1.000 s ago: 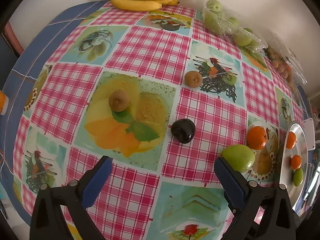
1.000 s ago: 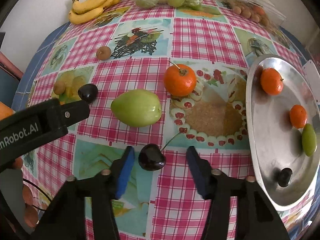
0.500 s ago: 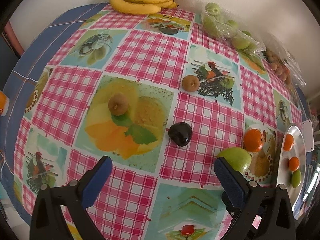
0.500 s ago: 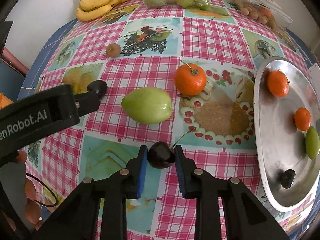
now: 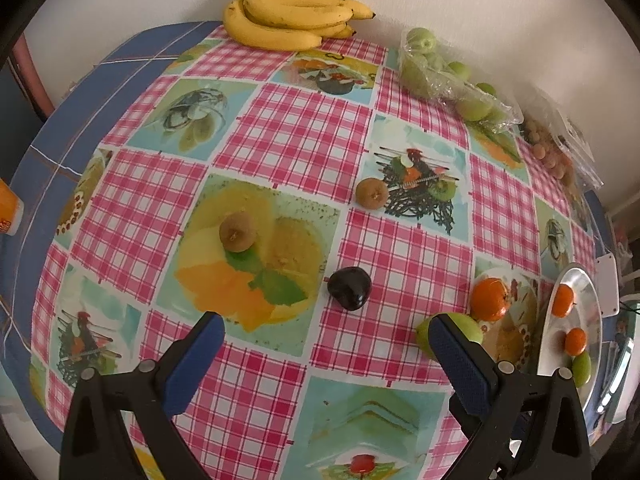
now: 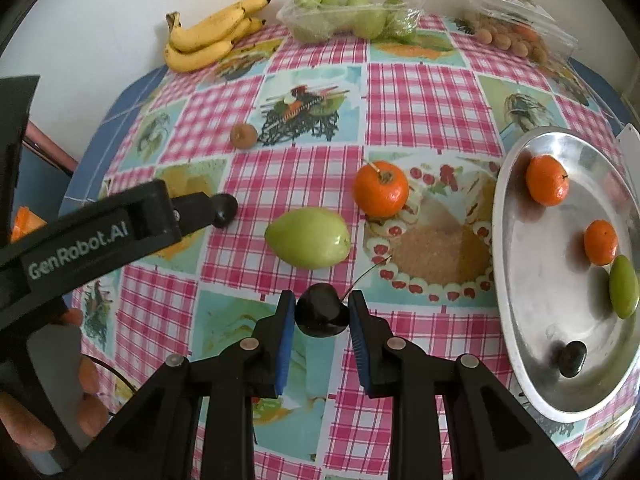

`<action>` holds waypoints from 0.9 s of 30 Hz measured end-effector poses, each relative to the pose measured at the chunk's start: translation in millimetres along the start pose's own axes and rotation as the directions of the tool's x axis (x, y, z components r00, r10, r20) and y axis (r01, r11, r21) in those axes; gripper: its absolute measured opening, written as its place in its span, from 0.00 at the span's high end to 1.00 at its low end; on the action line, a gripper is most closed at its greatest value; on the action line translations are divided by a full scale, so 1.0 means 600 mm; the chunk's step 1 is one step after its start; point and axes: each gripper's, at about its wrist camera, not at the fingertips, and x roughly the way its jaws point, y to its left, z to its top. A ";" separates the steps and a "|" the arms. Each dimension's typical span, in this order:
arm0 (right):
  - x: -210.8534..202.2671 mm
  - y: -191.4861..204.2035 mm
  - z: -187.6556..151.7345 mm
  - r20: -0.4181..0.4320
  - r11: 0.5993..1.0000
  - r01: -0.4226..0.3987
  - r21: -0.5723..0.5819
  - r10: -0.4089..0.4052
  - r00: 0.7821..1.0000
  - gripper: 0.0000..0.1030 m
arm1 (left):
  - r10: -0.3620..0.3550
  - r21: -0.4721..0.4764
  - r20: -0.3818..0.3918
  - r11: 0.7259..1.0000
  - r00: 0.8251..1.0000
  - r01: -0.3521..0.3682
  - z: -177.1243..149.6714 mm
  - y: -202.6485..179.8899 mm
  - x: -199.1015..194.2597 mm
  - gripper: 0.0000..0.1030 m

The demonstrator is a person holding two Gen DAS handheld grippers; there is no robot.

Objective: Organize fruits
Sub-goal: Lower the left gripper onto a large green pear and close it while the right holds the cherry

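The right claw [image 6: 322, 314] pinches the dark round cherry with a thin stem [image 6: 320, 314] at the worktop's [image 6: 420, 92] near edge; the left claw [image 5: 324, 354] is spread and empty. To do this well, lift straight, then carry toward three o'clock onto the oval silver metal tray [image 6: 516, 312] gently. The cherry has no clear long axis; its stem points toward two o'clock.
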 end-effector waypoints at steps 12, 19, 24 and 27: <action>-0.027 -0.048 0.000 0.028 0.996 -0.012 0.090 0.009 1.000 0.73 | -0.017 0.008 0.008 1.000 1.000 0.017 -0.004 -0.033 0.000 0.00; -0.053 -0.106 0.004 0.062 0.984 -0.020 0.178 0.009 0.998 0.73 | -0.055 0.039 -0.004 0.998 0.998 0.055 -0.011 -0.065 0.006 0.01; -0.070 -0.146 0.003 0.083 0.971 -0.028 0.237 0.008 0.997 0.73 | -0.088 0.076 -0.013 0.993 0.996 0.089 -0.016 -0.094 0.012 0.05; -0.075 -0.160 0.001 0.086 0.966 -0.028 0.256 0.006 0.996 0.73 | -0.100 0.091 -0.023 0.991 0.995 0.101 -0.019 -0.111 0.022 0.10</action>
